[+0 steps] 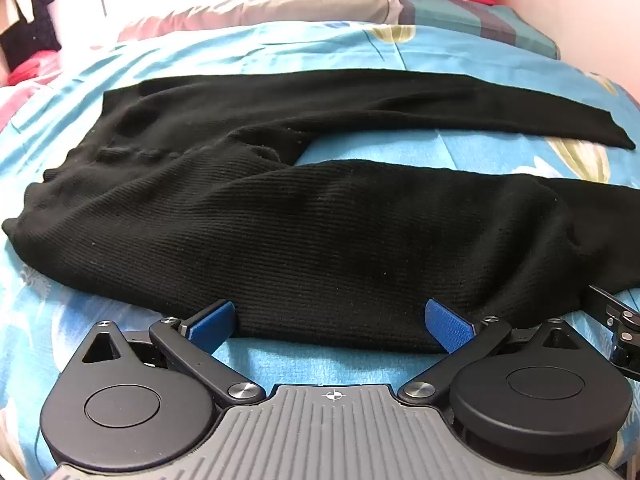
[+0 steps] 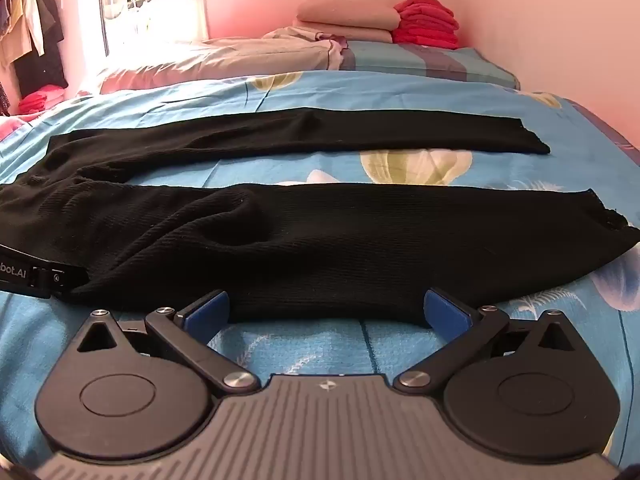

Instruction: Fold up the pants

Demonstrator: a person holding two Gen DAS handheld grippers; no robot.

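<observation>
One bed [image 2: 520, 152], covered in a blue patterned sheet, is being occupied by black pants [image 1: 280, 232] laid flat, both legs spread apart and running rightward. Both grippers are being held low at the near leg's edge. The left gripper [image 1: 330, 322] is being kept wide open, its blue fingers [image 1: 444, 326] straddling the cloth edge and touching it without pinching. The right gripper [image 2: 326, 312] is being kept equally wide, fingers [image 2: 206, 314] flanking the hem.

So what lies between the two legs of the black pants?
Only bare blue floral bedsheet separates the far leg from the near leg of the pants, clearest in the right wrist view.
</observation>
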